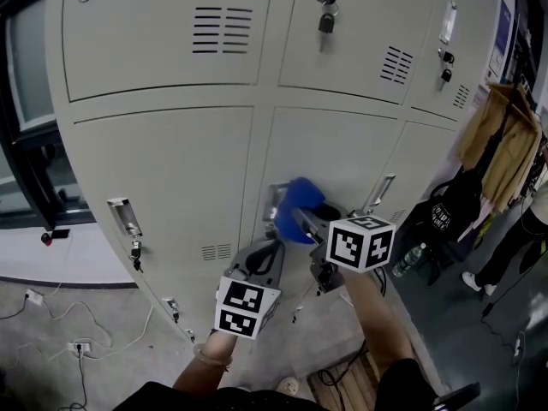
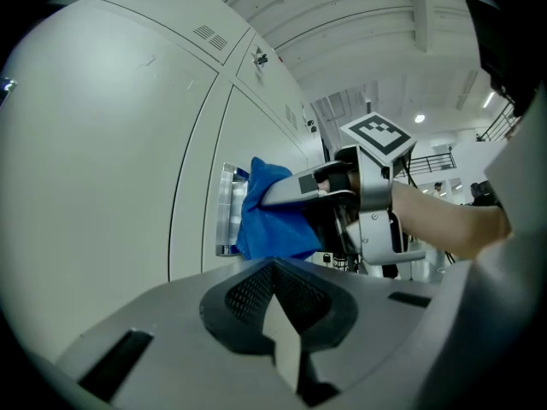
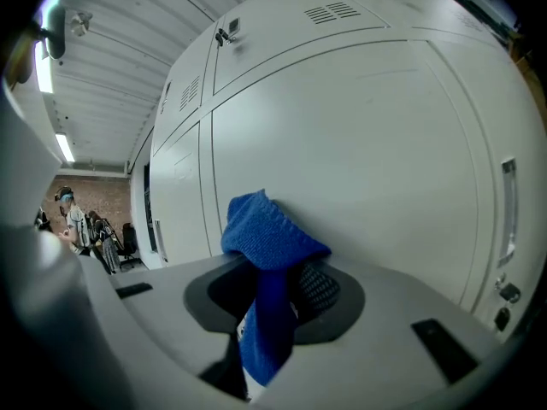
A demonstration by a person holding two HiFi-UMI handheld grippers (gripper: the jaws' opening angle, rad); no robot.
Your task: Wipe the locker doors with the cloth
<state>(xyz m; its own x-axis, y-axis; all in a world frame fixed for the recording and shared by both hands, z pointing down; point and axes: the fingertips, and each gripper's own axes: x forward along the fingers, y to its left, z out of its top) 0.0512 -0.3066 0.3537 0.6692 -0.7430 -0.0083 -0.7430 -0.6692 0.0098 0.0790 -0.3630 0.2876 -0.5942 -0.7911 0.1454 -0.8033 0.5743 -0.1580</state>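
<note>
Blue knitted cloth (image 1: 297,202) is pressed against a pale grey metal locker door (image 1: 342,152) in the lower row, right beside the door's shiny recessed handle (image 1: 276,202). The right gripper (image 1: 306,223) has its jaws clamped on the cloth, and the fabric bunches up over their tips. The left gripper (image 1: 261,259) hangs just below and to the left, its jaws drawn together on nothing, and points at the same door. A dark padlock (image 1: 326,21) dangles from the door above.
</note>
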